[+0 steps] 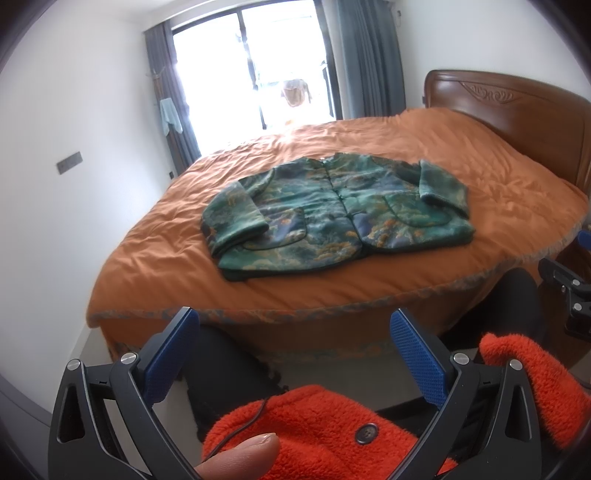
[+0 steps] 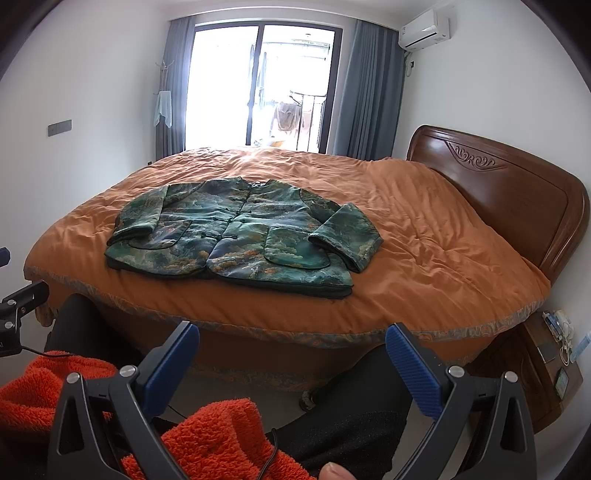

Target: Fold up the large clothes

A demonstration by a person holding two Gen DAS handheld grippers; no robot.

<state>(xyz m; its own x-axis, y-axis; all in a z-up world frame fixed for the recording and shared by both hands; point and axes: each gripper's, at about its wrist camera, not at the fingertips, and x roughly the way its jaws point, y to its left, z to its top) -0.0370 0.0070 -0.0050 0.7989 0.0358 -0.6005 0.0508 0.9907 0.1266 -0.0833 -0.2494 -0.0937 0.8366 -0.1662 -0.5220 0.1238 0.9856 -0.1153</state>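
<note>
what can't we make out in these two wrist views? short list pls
- Back of the green patterned jacket: both views, it lies front-up on the orange bedspread.
- Right gripper from the left wrist view: cut off by the right edge, only part shows.
- Bedside table items: right wrist view, too small and warped at the rim.
- Balcony beyond the window: left wrist view, blown out by glare.

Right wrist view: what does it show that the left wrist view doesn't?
Only the right wrist view shows the air conditioner and the cluttered nightstand. Only the left wrist view shows the coat button. Both show the green patterned jacket lying flat and unfolded on the orange bedspread, with the left gripper and right gripper open, short of the bed.
</note>
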